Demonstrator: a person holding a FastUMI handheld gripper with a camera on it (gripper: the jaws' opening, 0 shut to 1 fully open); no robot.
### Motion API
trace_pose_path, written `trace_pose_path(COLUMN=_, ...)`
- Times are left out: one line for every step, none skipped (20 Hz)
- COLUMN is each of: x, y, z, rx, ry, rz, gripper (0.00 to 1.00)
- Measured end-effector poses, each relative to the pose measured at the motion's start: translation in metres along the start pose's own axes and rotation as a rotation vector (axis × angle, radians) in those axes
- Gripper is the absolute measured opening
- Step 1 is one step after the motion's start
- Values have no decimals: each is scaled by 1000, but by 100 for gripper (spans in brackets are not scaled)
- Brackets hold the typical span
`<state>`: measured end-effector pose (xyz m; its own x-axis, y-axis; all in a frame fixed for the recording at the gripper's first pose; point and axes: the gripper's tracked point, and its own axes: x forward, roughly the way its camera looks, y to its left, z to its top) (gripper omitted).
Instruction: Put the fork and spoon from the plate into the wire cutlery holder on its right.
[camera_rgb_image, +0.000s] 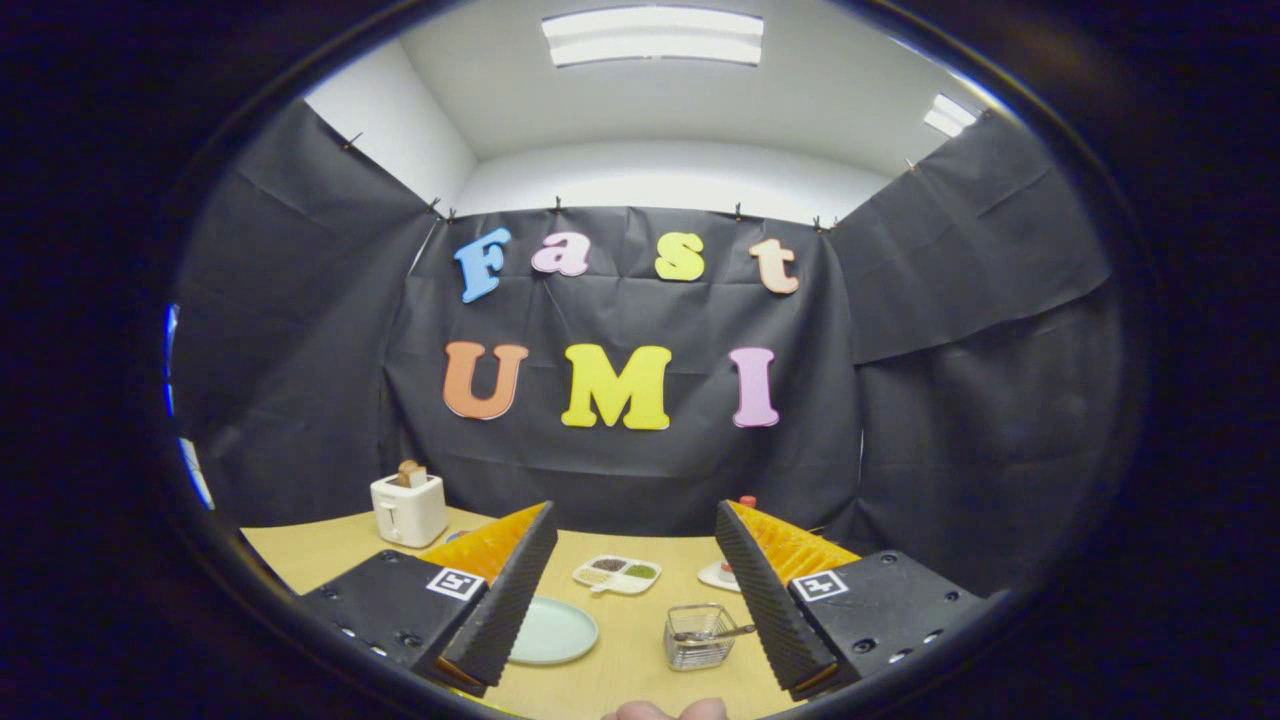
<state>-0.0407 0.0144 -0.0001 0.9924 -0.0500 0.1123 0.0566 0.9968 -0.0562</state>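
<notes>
fingertips of a person's hand (665, 711) show nearest, at the table's near edge. gripper (632, 585) held high & back, fingers spread wide, nothing between them, gripping nothing. just ahead, between the fingers: pale green plate (556, 630), partly behind the left finger; the visible part looks bare, can't tell fork or spoon on it. right of the plate, close by the right finger, the wire cutlery holder (699, 636) w/ a piece of cutlery (715, 633) lying across it, handle poking over the rim; fork or spoon, can't tell. farther back on the table (640, 660): divided snack tray (617, 574), a small white dish (720, 575) w/ a red-topped thing, toaster (408, 509) off left. judgement: task looks near done or in its last stretch. next move, if 1 utensil is left: drop low to the plate, pinch the handle, lift, carry right, release over the holder.
</notes>
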Motion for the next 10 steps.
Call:
trace_pose_path(x=0, y=-1, z=-1, rx=6, ry=4, rz=-3, gripper=96)
trace_pose_path(x=0, y=0, z=-2, rx=10, ry=7, rz=-5, gripper=95)
trace_pose_path(x=-1, y=0, z=-1, rx=7, ry=4, rz=-9, gripper=95)
trace_pose_path(x=-1, y=-1, z=2, rx=8, ry=-5, rz=-13, gripper=96)
trace_pose_path(x=-1, y=-1, z=2, rx=11, ry=-14, rz=-15, gripper=96)
trace_pose_path(x=-2, y=-2, z=4, rx=12, ry=-17, rz=-18, gripper=96)
trace_pose_path(x=-3, y=-5, z=6, rx=14, ry=-24, rz=-24, gripper=96)
trace_pose_path(x=-4, y=-7, z=8, rx=19, ry=-26, rz=-28, gripper=96)
trace_pose_path(x=-6, y=-7, z=9, rx=28, ry=-27, rz=-28, gripper=96)
trace_pose_path(x=-7, y=-7, z=9, rx=35, ry=-27, rz=-29, gripper=96)
